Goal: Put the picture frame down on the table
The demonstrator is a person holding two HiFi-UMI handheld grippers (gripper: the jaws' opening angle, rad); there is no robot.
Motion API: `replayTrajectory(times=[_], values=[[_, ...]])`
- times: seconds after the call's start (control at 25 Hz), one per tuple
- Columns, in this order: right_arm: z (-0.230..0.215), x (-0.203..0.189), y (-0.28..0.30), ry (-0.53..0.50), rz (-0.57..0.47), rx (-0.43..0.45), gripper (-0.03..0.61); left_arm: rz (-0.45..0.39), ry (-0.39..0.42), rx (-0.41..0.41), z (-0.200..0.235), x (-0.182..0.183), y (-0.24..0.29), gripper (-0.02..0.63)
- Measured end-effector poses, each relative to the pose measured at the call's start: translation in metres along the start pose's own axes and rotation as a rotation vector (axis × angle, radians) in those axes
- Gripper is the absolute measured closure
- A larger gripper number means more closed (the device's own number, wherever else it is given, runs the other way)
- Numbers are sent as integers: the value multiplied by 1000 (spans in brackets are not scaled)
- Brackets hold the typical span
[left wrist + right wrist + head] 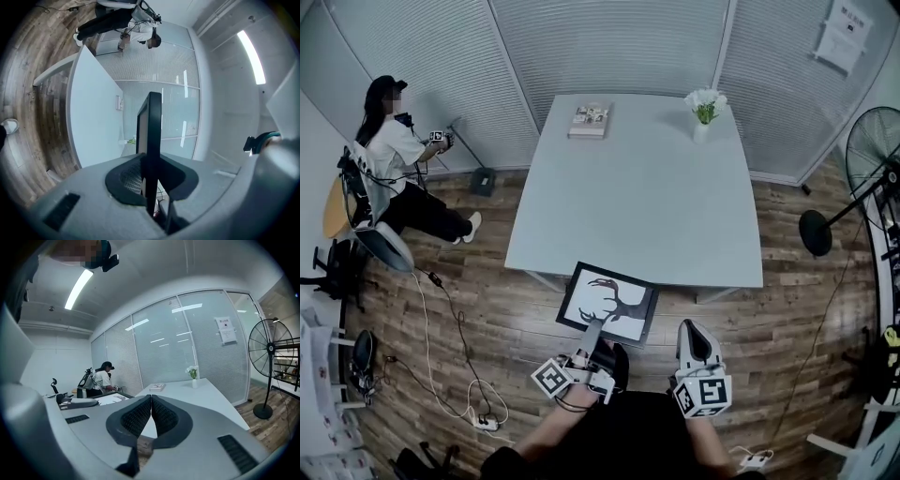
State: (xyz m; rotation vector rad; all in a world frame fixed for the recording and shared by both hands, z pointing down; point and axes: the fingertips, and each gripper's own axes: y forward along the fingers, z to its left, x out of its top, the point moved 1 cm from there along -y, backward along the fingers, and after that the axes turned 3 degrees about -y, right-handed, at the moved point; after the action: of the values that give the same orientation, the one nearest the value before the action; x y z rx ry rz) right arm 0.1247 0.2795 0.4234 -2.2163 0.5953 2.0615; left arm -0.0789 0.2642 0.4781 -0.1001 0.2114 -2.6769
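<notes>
Left gripper [593, 330] is pinching the picture frame [611, 302] short of the table [637, 197]; right gripper [693, 334] is pressing its jaws together. Flowers [706, 103] and, seemingly, a book [590, 119] are sitting far across.

Person wears black top [609, 436]. Left claw [594, 328] & right claw [692, 330]: grey shells, black ribbed pads [136, 417], b&w square-marker cube [703, 394] on each.
</notes>
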Motion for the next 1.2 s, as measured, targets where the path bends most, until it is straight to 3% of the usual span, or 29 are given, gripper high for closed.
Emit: replayTrajectory(times=[0.56, 1.2], values=[[-7, 42, 146, 17, -31, -45, 565, 30, 13, 4, 11, 106, 129, 548], [-38, 62, 264, -2, -15, 5, 565, -14, 19, 75, 60, 159, 223, 548]])
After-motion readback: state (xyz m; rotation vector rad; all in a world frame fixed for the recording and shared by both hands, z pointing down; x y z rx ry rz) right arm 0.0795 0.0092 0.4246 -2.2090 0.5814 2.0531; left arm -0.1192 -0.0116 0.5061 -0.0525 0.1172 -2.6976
